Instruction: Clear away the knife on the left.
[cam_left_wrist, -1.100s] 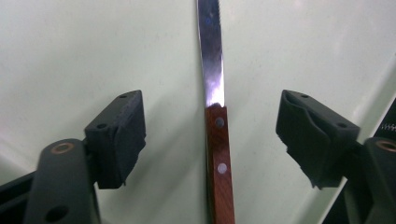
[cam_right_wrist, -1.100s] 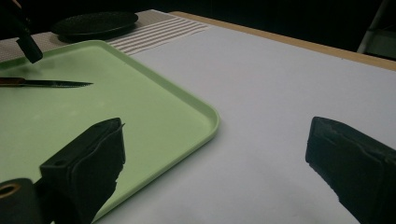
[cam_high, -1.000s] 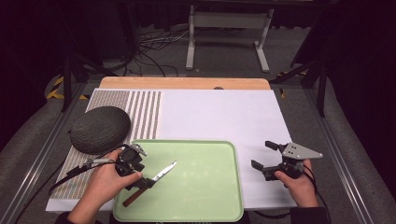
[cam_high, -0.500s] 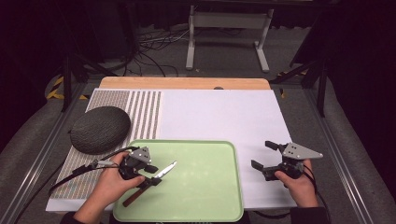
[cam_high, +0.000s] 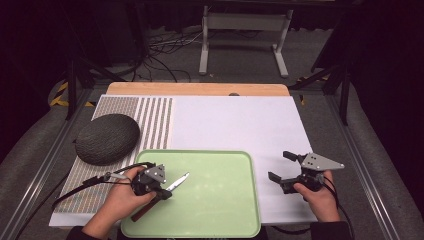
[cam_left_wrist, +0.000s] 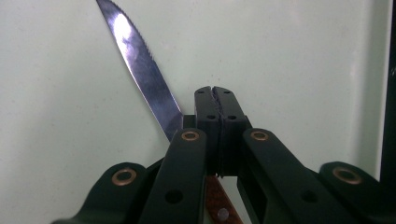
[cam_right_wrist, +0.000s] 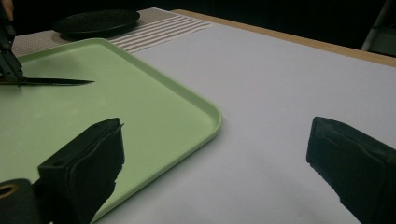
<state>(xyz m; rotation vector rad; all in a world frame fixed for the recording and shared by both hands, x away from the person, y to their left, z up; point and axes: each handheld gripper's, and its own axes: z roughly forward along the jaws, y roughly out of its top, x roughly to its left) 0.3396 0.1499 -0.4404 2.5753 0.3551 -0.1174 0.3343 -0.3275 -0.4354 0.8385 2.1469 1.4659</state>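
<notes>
Nearest the person, the left hand-held gripper sits low over the left part of the pale green plastic tray, its jaws clenched on the serrated steel knife with a reddish-brown wooden handle. In the left gripper view the two black jaws are pressed together just where blade meets handle, with the blade angling up and away to the left over the tray floor and a strip of the riveted handle showing below them. From above, the knife lies slantwise, handle toward the tray's near left corner, tip pointing toward the tray's middle.

On the other side, the right hand-held gripper is held above the white desk surface, just beside the tray's right rim. Its jaws are spread wide apart with nothing between them; in the right gripper view they frame the tray's rounded corner and bare desk.

Farther off, left of the tray's far edge, a dark grey woven dome-shaped object rests on a striped beige and white placemat. Beyond that runs the desk's light wooden far edge.
</notes>
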